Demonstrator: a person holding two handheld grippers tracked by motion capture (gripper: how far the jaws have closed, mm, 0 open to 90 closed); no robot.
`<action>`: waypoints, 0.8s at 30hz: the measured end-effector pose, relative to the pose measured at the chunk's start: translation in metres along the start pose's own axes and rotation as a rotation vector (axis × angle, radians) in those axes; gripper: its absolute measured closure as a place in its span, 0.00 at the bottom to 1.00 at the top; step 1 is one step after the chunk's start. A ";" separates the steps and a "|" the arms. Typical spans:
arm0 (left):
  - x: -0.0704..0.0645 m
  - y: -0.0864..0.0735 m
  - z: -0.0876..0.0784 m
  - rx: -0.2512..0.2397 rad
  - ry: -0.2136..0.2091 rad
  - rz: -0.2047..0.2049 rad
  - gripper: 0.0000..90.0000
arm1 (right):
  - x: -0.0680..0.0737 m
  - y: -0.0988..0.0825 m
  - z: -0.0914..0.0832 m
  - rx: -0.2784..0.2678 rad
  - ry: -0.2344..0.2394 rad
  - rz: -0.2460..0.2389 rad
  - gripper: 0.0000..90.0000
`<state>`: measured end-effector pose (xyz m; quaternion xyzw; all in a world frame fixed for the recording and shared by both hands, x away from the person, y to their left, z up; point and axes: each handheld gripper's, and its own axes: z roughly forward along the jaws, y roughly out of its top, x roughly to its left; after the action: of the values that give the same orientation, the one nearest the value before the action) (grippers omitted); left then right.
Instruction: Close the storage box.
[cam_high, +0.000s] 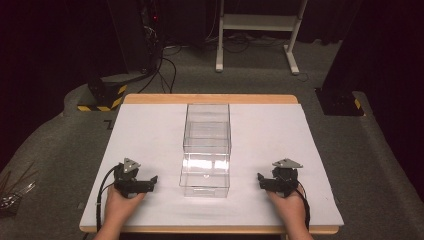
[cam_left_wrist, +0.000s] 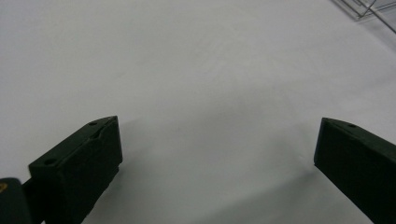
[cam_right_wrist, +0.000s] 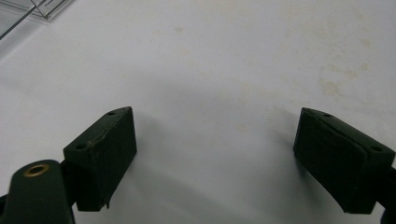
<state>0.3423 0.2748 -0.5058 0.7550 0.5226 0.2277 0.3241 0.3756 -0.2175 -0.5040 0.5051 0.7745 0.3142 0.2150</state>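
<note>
Nothing started yet, by the look of it. Clear plastic drawer box (cam_high: 206, 150) sitting mid-table on the white table (cam_high: 280, 130), long axis running away from the person, near drawer front facing them — seemingly pushed in flush, though hard to be sure through clear plastic. Apparently empty.

Left gripper (cam_high: 150, 183) resting low at the near-left of the box, near but apart from it; jaws spread wide in the left gripper view, bare white surface between them, a corner of the box (cam_left_wrist: 369, 8) at top right. Right gripper (cam_high: 264, 181) mirrored at the near-right, also apart from the box; jaws spread wide, nothing pinched, box corner (cam_right_wrist: 39, 10) at top left.

Judgement: start pose — all work left. Likely next: approach to the near drawer front.
</note>
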 end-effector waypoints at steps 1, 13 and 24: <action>0.000 0.000 -0.002 -0.011 -0.007 0.006 0.01 | 0.000 0.000 0.000 0.000 0.000 0.000 0.14; -0.005 0.006 -0.024 -0.121 -0.084 -0.001 0.00 | 0.000 0.000 0.000 0.000 0.000 -0.001 0.15; -0.023 0.018 -0.045 -0.237 -0.156 0.021 0.00 | 0.000 0.000 0.000 -0.001 -0.001 -0.001 0.15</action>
<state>0.3148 0.2604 -0.4616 0.7323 0.4573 0.2320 0.4481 0.3755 -0.2175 -0.5040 0.5047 0.7746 0.3142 0.2155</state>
